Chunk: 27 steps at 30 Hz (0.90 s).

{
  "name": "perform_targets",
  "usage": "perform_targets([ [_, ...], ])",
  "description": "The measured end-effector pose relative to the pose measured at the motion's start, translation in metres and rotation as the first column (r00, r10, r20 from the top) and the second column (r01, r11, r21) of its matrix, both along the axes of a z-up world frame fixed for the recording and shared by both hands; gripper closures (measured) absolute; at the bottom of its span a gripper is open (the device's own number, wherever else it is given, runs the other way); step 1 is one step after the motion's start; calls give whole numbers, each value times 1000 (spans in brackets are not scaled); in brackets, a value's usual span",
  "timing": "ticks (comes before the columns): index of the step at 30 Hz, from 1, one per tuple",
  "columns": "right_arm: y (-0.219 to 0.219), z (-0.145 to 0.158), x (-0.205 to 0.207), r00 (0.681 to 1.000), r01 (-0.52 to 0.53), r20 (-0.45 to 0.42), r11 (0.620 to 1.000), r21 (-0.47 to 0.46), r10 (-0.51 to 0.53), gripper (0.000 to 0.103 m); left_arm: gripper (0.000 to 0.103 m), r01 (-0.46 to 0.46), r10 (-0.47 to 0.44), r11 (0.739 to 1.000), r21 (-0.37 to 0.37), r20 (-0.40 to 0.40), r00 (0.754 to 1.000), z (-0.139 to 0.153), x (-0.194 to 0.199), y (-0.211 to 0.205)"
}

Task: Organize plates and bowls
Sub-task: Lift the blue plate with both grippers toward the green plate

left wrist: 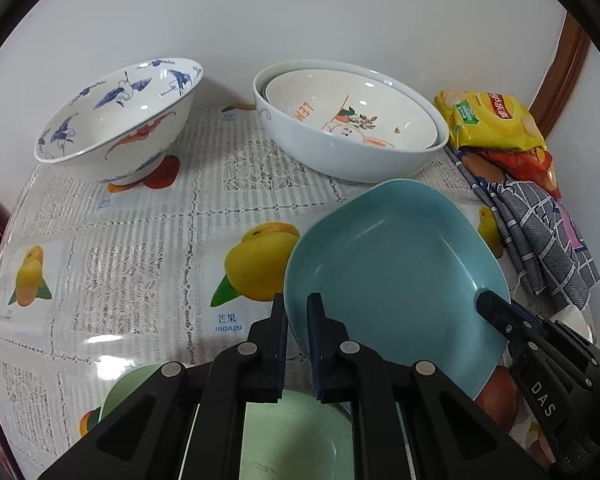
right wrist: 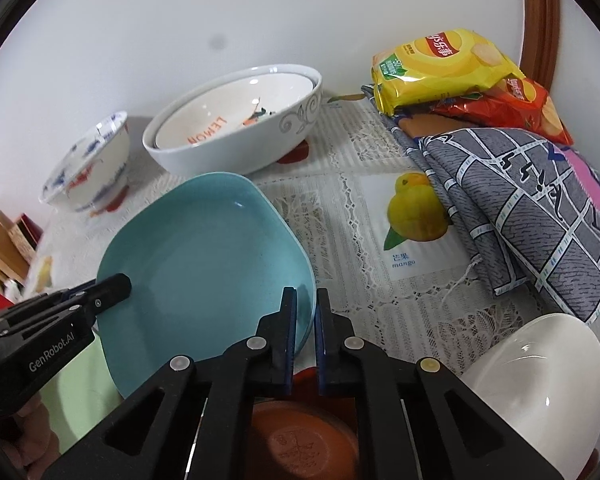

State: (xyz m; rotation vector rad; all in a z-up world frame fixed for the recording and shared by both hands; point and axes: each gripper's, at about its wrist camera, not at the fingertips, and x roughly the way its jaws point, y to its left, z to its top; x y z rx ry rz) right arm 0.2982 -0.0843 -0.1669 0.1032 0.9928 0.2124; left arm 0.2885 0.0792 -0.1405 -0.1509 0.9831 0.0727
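**Two claws hold a blue plate tilted above the table**

Left wrist view: the left claw [left wrist: 297, 312] pinches the near-left rim of a square-ish blue plate [left wrist: 392, 264], one finger inside the rim and one outside. The plate tilts up ahead and to the right of this claw. At the plate's right edge, the right claw [left wrist: 485, 300] grips the opposite rim. Directly below the left claw lies a pale green plate [left wrist: 292, 432]. Far ahead to the left stands a blue-and-white crane bowl [left wrist: 120, 120]; ahead to the right, a lemon-print bowl [left wrist: 348, 112] is nested inside a large white bowl [left wrist: 340, 156]. The table [left wrist: 140, 272] carries a mango-print cover.

Right wrist view: the right claw [right wrist: 305, 312] is pressed onto the plate's near-right rim, the blue plate [right wrist: 204, 256] spreading ahead and to its left. The left claw [right wrist: 120, 284] grips the far-left edge. Below this claw sits an orange dish [right wrist: 300, 440]; to its right, a plain white bowl [right wrist: 540, 380]. Crisp packets [right wrist: 440, 68] and a folded grey cloth [right wrist: 520, 200] lie ahead to the right.

The step appears to be stacking the blue plate on the green one. It would go best with both claws lowering evenly, keeping the plate level, and releasing only once it rests.
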Motion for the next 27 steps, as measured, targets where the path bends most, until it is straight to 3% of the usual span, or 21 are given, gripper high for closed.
perform_targets([
  [8,-10,18,-10,1000,0,23,998,59,-2,96,93,-6,6,1000,-22,9,1000,10,-10,-2],
  [13,-17,26,-23,1000,0,30,998,69,-2,96,94,-8,8,1000,1,23,1000,20,-19,-12],
  [27,-30,59,-61,997,8,70,994,109,-16,98,94,-34,37,998,-45,64,997,45,-67,-13],
])
